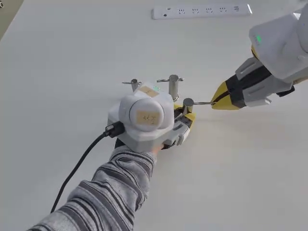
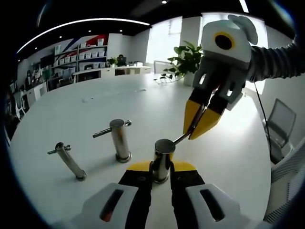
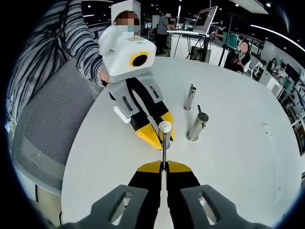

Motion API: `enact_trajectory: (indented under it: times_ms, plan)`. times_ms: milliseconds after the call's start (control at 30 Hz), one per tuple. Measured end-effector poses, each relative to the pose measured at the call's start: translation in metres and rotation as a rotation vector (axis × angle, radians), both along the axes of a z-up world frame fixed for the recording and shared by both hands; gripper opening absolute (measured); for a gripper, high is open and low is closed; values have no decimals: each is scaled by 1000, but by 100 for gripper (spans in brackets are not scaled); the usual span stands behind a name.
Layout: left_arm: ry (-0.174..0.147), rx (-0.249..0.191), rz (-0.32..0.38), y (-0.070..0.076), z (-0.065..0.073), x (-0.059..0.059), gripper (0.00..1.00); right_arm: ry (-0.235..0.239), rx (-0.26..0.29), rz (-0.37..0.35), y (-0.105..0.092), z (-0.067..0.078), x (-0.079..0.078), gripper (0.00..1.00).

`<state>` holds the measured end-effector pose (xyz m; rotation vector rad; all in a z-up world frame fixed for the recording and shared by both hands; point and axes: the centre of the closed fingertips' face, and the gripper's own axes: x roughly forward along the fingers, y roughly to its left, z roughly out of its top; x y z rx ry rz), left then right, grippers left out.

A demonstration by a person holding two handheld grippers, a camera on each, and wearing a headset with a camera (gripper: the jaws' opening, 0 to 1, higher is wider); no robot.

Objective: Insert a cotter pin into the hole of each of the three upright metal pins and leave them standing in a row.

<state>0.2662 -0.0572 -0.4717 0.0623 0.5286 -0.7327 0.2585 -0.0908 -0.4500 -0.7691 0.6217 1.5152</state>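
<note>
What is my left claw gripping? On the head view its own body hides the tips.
Observer: In the left gripper view the left claw is shut low on the shaft of the nearest metal pin, near its base.
Operator: Is the cotter pin aimed right?
Observer: The right gripper view shows the right claw shut on the cotter pin, which points straight at that pin just below its cap. Whether it has entered the hole I cannot tell.
Operator: And the middle pin's foot?
Observer: The left gripper view shows the middle pin standing on the table, apart from the gripped one.
</note>
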Motion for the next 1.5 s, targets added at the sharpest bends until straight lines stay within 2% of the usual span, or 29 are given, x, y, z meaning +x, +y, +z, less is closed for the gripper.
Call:
enact_trajectory:
  times_ms: [100, 333, 567, 767, 867, 967, 1067, 1133, 1167, 1233, 1500]
  plan:
    - [-2, 6, -17, -1, 0, -1, 10, 16, 23, -5, 5, 4, -2, 0]
    - [7, 2, -8, -1, -1, -1, 11, 18, 15, -8, 14, 3, -4, 0]
    - [29, -7, 38, 0, -3, -1, 11, 55, 11, -80, 22, 1, -6, 0]
    - [34, -7, 50, 1, -4, -2, 11, 47, 12, -86, 29, 1, -6, 0]
    - [35, -4, 57, 1, -5, -2, 11, 12, 3, -54, 30, 0, -6, 0]
    - [31, 0, 59, 1, -5, -2, 11, 14, 9, -62, 31, 1, -6, 0]
    - [31, -1, 60, 1, -5, -1, 11, -6, 21, -53, 34, 1, -5, 0]
    - [31, -1, 61, 1, -5, -1, 11, 3, 28, -72, 34, 2, -4, 4]
    - [32, -1, 63, 1, -5, -1, 11, 17, 25, -107, 33, 2, -2, 9]
    - [32, -1, 68, 1, -5, -1, 11, 12, 29, -123, 30, 5, 1, 15]
    - [31, 2, 107, 2, -5, -1, 11, 17, 61, -181, 17, 14, 4, 8]
